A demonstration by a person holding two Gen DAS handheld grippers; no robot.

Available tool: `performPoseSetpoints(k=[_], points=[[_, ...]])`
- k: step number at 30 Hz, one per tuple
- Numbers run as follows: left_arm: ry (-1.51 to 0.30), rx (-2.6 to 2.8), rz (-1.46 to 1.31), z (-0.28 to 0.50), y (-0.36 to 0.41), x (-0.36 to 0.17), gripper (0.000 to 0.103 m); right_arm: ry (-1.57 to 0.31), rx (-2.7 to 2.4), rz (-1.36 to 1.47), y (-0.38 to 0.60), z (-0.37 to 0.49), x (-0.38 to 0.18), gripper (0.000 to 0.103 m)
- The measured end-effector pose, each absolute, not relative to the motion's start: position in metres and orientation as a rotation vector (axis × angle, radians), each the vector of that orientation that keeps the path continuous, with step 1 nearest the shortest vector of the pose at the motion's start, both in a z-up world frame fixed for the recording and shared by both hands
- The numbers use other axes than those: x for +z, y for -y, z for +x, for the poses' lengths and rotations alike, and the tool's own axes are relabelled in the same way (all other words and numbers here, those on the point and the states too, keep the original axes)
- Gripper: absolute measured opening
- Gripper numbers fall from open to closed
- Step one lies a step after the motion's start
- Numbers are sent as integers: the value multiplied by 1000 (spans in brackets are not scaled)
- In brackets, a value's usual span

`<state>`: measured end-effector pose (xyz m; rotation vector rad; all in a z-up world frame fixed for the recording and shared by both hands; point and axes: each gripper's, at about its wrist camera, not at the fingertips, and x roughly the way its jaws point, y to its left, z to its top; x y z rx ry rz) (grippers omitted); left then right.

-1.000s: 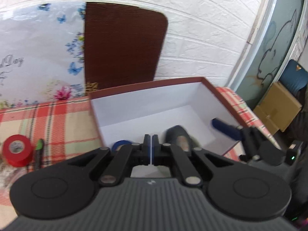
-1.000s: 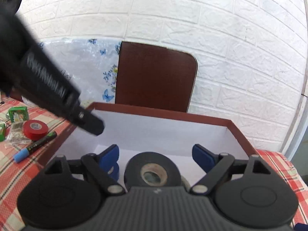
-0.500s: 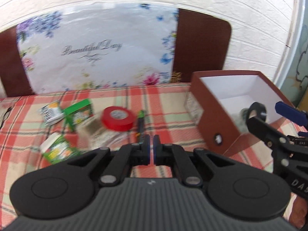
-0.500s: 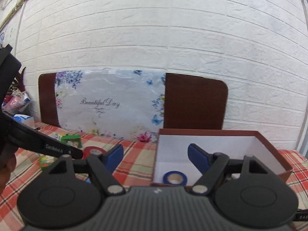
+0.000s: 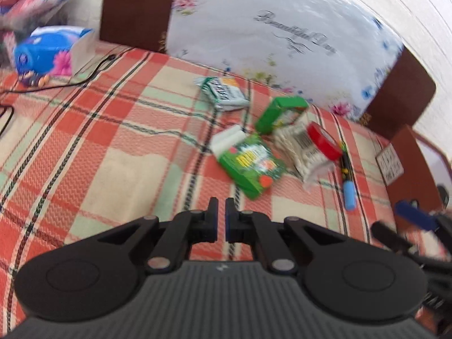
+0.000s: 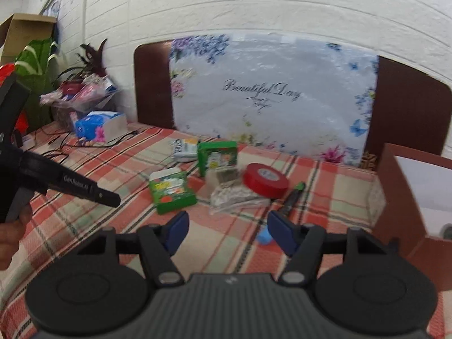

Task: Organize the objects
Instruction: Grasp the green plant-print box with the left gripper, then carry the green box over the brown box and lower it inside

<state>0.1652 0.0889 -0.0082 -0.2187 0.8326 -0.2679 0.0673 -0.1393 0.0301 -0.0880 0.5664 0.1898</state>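
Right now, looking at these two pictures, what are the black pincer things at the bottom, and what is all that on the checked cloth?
They are hand-held grippers, not a robot: a person carries one in each hand, and each has a wide-angle camera looking forward along its two fingers. One picture comes from the left gripper, whose jaws are shut and empty. The other comes from the right gripper, whose blue-padded jaws are open with nothing between them and have just been closing; at its left edge you also see the left tool and the hand holding it.

On the plaid tablecloth lie two green boxes, a white and green packet, a clear crinkly bag, a red tape roll and a marker with a blue cap. The brown box at the right is where things get sorted. Nothing is held.
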Motion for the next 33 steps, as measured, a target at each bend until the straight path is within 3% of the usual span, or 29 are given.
performPoseSetpoints(k=[6, 10, 13, 15, 16, 20, 21, 23, 33], points=[[-853, -314, -241, 198, -89, -14, 9, -613, 297, -146, 89, 118, 2, 62], [-905, -368, -282, 219, -80, -23, 14, -655, 366, -108, 75, 159, -12, 73], [-911, -356, -284, 227, -76, -26, 15, -671, 363, -165, 66, 181, -27, 75], [-933, -362, -304, 230, -75, -29, 16, -699, 383, -185, 65, 192, -38, 72], [-935, -361, -318, 231, -75, -29, 16, -693, 391, -181, 65, 193, -42, 66], [-957, -371, -345, 225, -72, -24, 18, -694, 377, -151, 71, 186, -40, 62], [-960, -395, -379, 221, -74, -22, 22, -698, 371, -144, 74, 182, -39, 62], [-938, -398, -447, 209, -79, -18, 42, -712, 364, -127, 80, 170, -39, 62], [-1013, -479, -414, 150, -27, -20, 43, -780, 320, -72, 117, 87, -29, 62]])
